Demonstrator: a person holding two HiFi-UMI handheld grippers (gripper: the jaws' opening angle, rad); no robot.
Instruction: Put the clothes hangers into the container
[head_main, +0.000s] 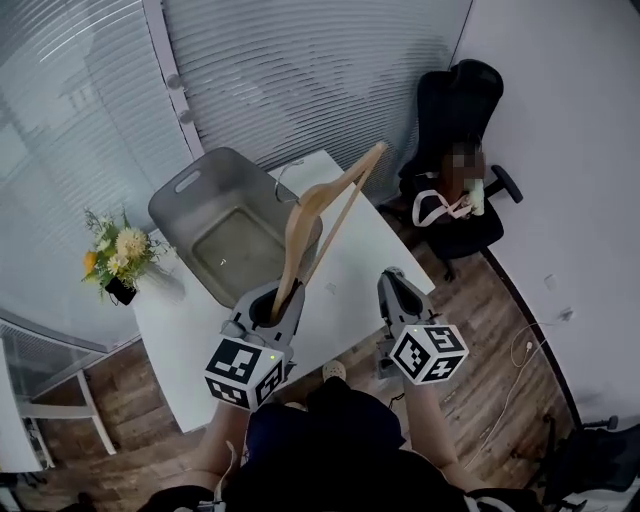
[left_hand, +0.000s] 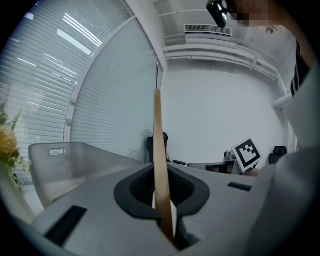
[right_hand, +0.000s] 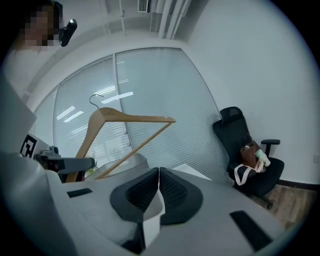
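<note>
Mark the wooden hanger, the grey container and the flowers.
wooden hanger (head_main: 292, 250): head view, lower wooden arm
grey container (head_main: 235, 250): head view, bare inner floor
flowers (head_main: 120, 248): head view, pale blooms

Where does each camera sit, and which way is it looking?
Head view: on the person's head, facing steeply down at the white table, grey container, left gripper and right gripper; the person's arms and legs show.
Left gripper view: on the left gripper, facing along its jaws, shut on the wooden hanger, toward window blinds; the person's clothing at right.
Right gripper view: on the right gripper, facing along its shut, empty jaws toward a black chair; the person's body at left.
Shared: all three show the hanger.
</note>
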